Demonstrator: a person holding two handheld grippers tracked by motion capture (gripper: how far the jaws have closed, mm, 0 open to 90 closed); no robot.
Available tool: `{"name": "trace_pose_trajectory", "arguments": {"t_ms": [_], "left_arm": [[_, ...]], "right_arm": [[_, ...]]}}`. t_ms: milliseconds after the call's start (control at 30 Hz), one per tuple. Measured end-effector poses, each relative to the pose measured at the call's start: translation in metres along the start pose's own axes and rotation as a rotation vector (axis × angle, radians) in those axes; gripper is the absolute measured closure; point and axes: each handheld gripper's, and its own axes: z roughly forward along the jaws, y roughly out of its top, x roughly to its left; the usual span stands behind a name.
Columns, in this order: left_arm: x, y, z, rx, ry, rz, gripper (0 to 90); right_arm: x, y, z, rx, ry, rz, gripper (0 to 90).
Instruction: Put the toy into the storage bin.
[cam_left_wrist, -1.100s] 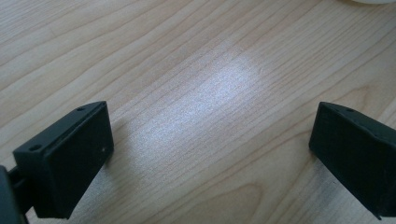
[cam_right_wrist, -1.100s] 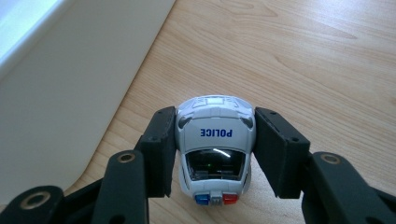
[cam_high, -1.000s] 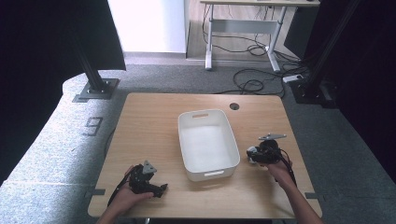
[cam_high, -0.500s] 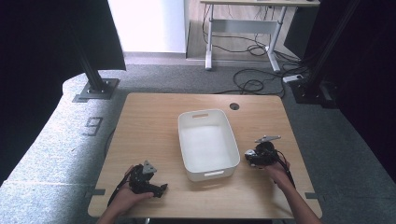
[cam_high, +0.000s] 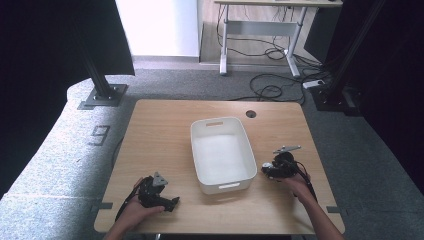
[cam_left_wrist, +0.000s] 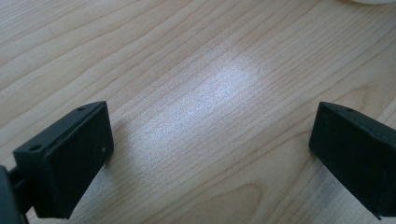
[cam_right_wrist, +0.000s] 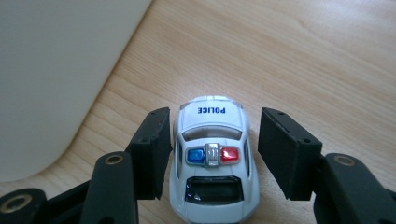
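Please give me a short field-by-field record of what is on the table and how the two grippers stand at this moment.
surface: wooden table
container: white bin at mid-table, nothing seen inside
toy: white police car with blue and red roof lights, standing on the table right of the bin
right gripper: jaws either side of the car, a gap on the right side, having just been opening; not pressing on it
left gripper: jaws wide apart over bare wood, nothing between them
likely stage: cannot tell whether the car was just released or is about to be gripped

I'm looking at grey carpet (cam_high: 200, 85) lying around my wooden bench (cam_high: 160, 130); black curtains (cam_high: 50, 60) are hanging alongside, and cables (cam_high: 272, 87) are trailing under a desk (cam_high: 280, 5) behind.
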Motion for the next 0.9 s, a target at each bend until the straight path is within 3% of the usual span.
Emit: {"name": "trace_pose_trajectory", "arguments": {"t_ms": [167, 467, 900], "left_arm": [[0.0, 0.0, 0.0, 0.0, 0.0, 0.001, 0.0], [0.0, 0.0, 0.0, 0.0, -0.001, 0.001, 0.0], [0.0, 0.0, 0.0, 0.001, -0.001, 0.002, 0.0]], "right_arm": [[-0.001, 0.0, -0.003, 0.007, 0.021, -0.002, 45.4], [0.001, -0.002, -0.001, 0.036, 0.003, -0.014, 50.8], [-0.002, 0.0, -0.011, -0.01, 0.0, 0.013, 51.3]]}}
